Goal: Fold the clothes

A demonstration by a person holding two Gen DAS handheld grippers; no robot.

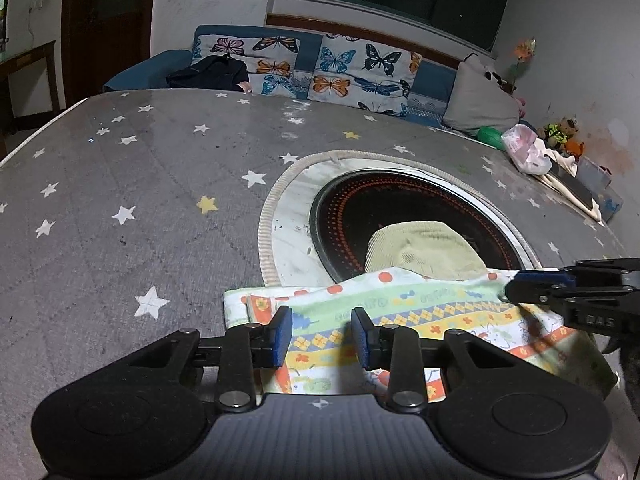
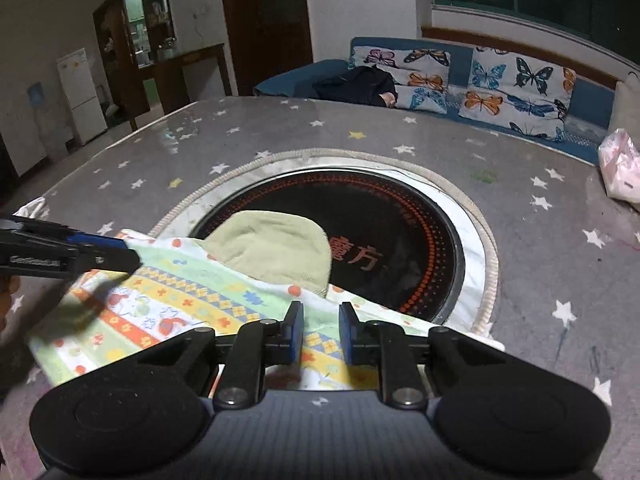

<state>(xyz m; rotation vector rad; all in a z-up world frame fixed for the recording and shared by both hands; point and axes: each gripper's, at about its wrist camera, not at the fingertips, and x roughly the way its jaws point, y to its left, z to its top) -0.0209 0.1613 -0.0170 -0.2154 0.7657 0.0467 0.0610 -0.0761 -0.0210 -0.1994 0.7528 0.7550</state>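
Your left gripper (image 1: 322, 334) is spread open with nothing pinched, and your right gripper (image 2: 320, 330) is the same, both low over the near edge of the printed garment (image 1: 400, 312). It lies flat on the table (image 1: 120, 200) right ahead of them, with a pale green knit piece (image 1: 424, 250) just beyond on the round black heater plate (image 1: 400, 204). Looks partly folded to me, more folds left. The only container is a pink bag (image 1: 524, 148) far right, contents hidden.
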